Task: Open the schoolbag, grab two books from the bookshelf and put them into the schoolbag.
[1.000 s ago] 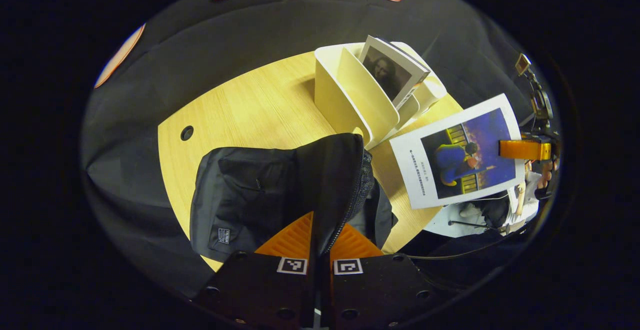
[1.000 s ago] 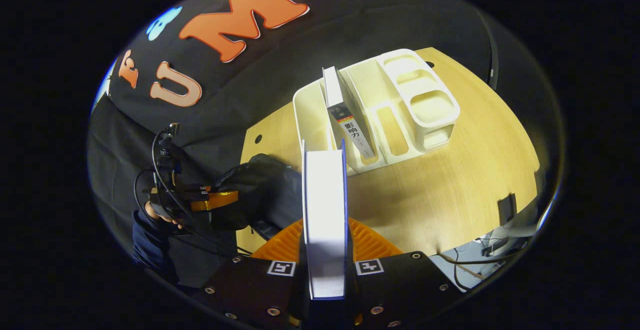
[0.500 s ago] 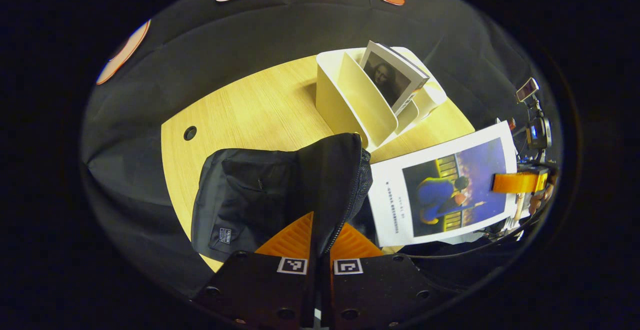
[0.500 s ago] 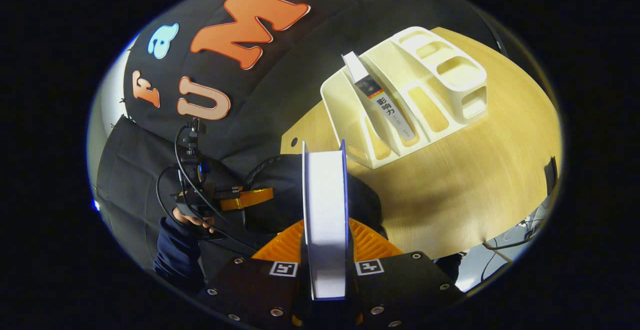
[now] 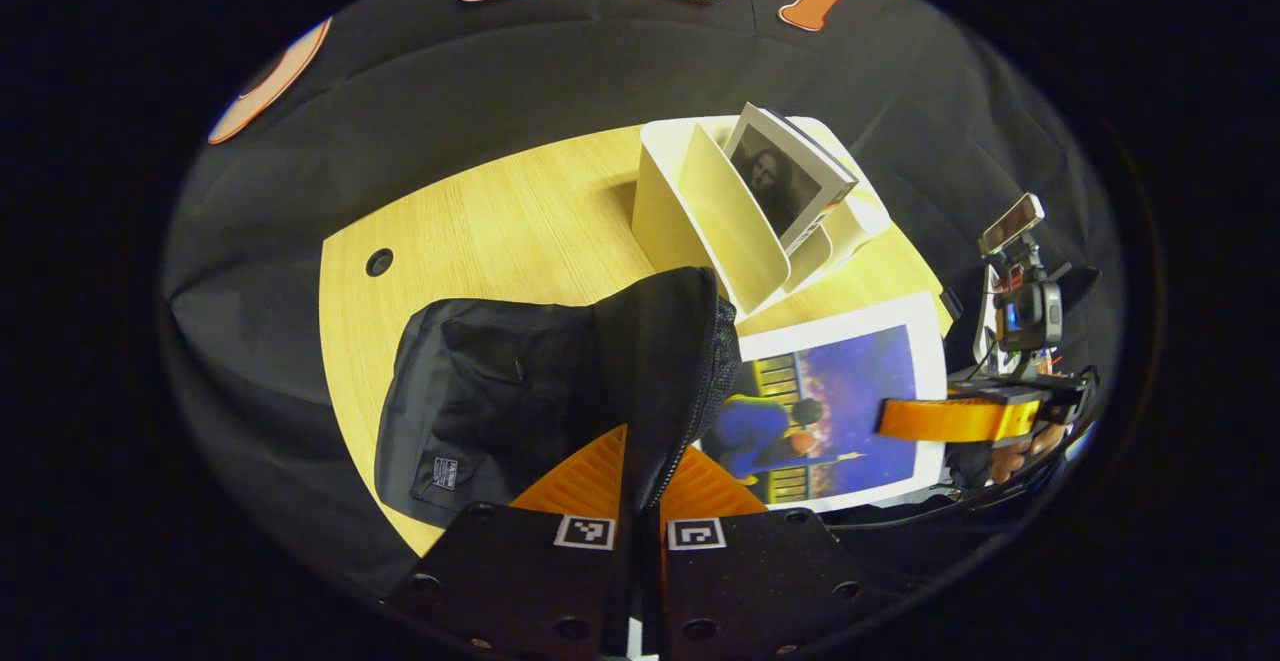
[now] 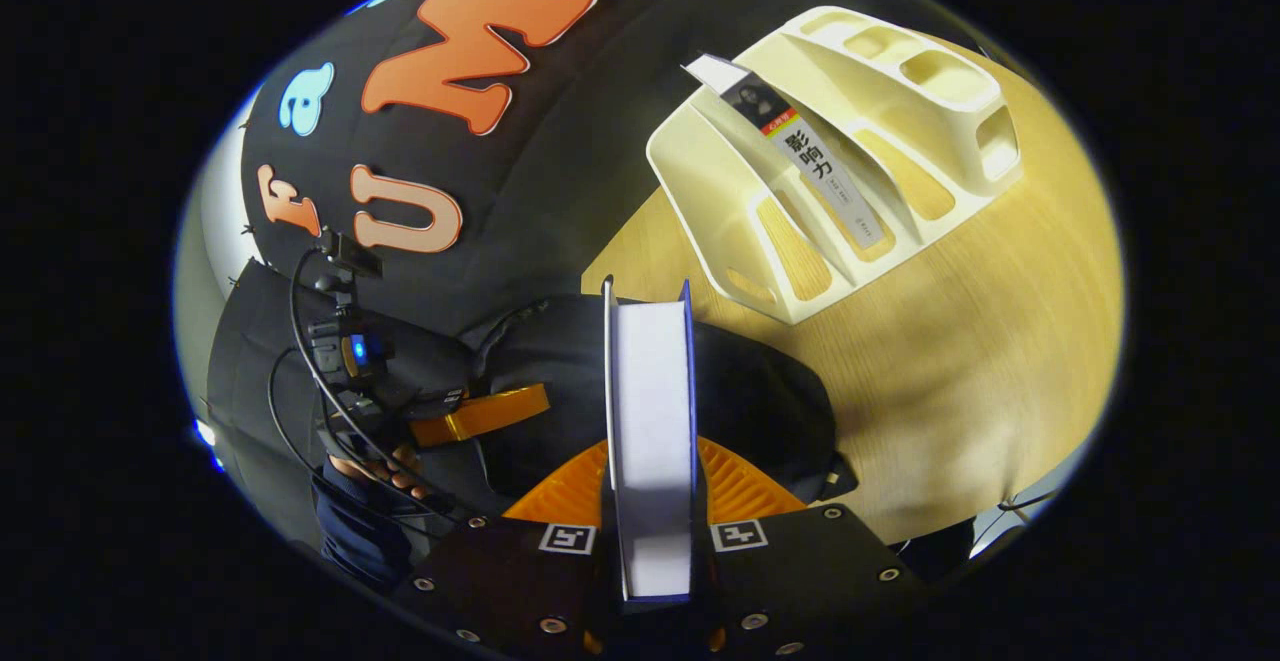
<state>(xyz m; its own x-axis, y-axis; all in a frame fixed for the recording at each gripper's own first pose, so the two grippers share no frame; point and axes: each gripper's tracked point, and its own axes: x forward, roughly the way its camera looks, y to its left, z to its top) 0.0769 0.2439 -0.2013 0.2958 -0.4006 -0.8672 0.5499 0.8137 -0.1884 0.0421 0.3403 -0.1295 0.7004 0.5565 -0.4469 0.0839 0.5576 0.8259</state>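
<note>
A black schoolbag (image 5: 490,391) lies on the wooden table. My left gripper (image 5: 640,486) is shut on the bag's lifted flap (image 5: 665,361), holding the opening up. My right gripper (image 6: 650,501) is shut on a white-edged book (image 6: 650,421) held edge-on over the schoolbag (image 6: 760,401). In the left gripper view that book (image 5: 835,406) shows its blue picture cover, its left edge sliding behind the flap, with the right gripper (image 5: 930,419) on its right side. A second book (image 5: 785,176) leans in the cream bookshelf (image 5: 700,211); the book's spine (image 6: 815,171) shows in the right gripper view.
The cream bookshelf (image 6: 870,131) with several slots stands at the table's far side. A round cable hole (image 5: 379,262) sits in the tabletop left of the bag. A hand holds the left gripper (image 6: 480,413) beside the bag. Black cloth surrounds the table.
My right gripper has carried the blue-cover book down and leftward from beside the shelf to the bag's opening. My left gripper still holds the flap up.
</note>
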